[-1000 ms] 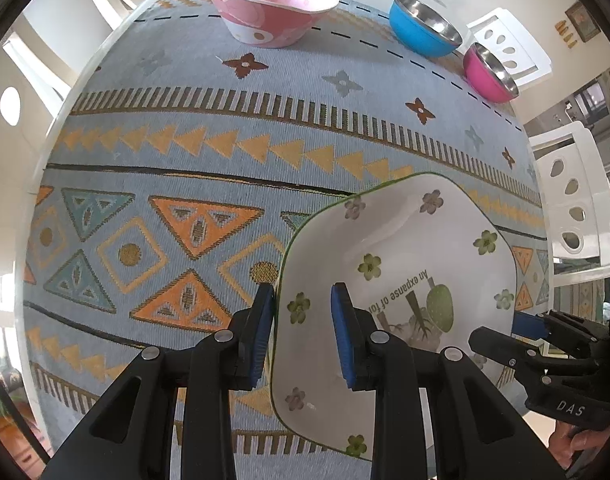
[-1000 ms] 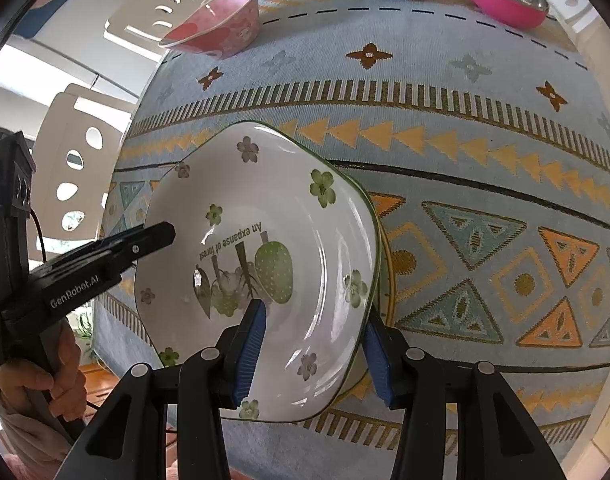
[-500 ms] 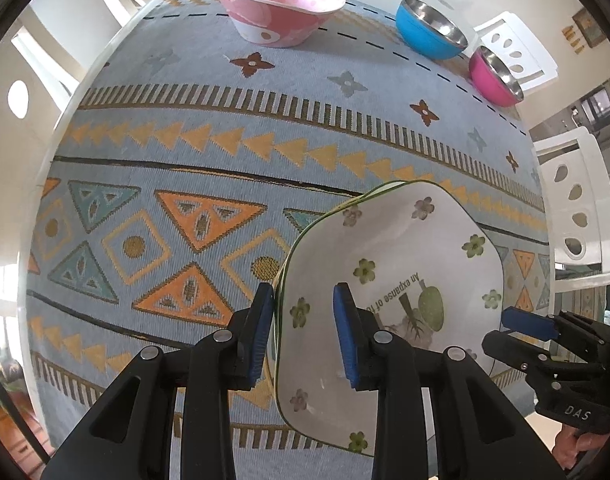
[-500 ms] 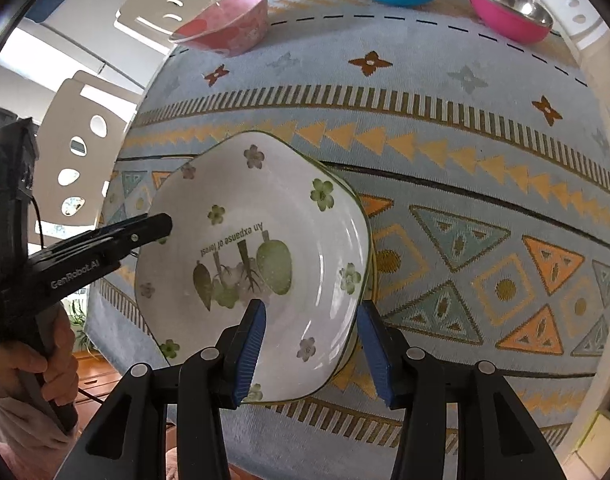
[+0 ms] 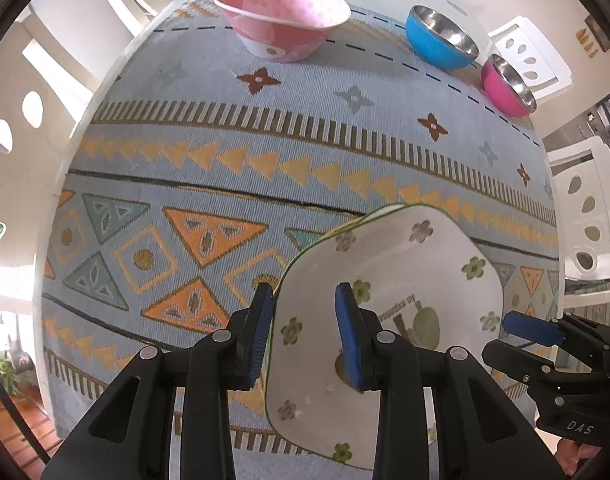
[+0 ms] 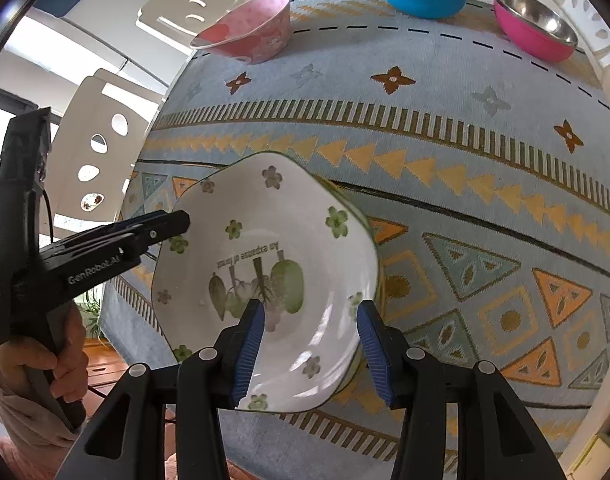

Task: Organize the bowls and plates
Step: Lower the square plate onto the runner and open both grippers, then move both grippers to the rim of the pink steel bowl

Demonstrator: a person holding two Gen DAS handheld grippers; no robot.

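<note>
A white deep plate (image 5: 405, 280) with green flowers and a green rim lies on the patterned tablecloth, stacked on a second plate whose yellow-green rim (image 6: 375, 248) shows under its right side. My left gripper (image 5: 305, 336) points down over the plate's left rim, one pad outside and one above the inside. A clear gap shows between the pads and the plate. My right gripper (image 6: 309, 340) straddles the opposite rim the same way, jaws wider, inner pad over the printed vegetables. Neither pad visibly presses on the plate.
At the far edge of the tablecloth (image 5: 225, 140) stand a pink dotted bowl (image 5: 281, 20), a blue steel bowl (image 5: 437, 44) and a magenta steel bowl (image 5: 505, 88). White chairs (image 5: 585, 216) ring the table. A person's hand (image 6: 61, 360) holds the left gripper's handle.
Both cameras have tilted a little, so the plate sits slightly lower in each view. The plate keeps its place on the cloth, and the jaws look about as wide as before.
</note>
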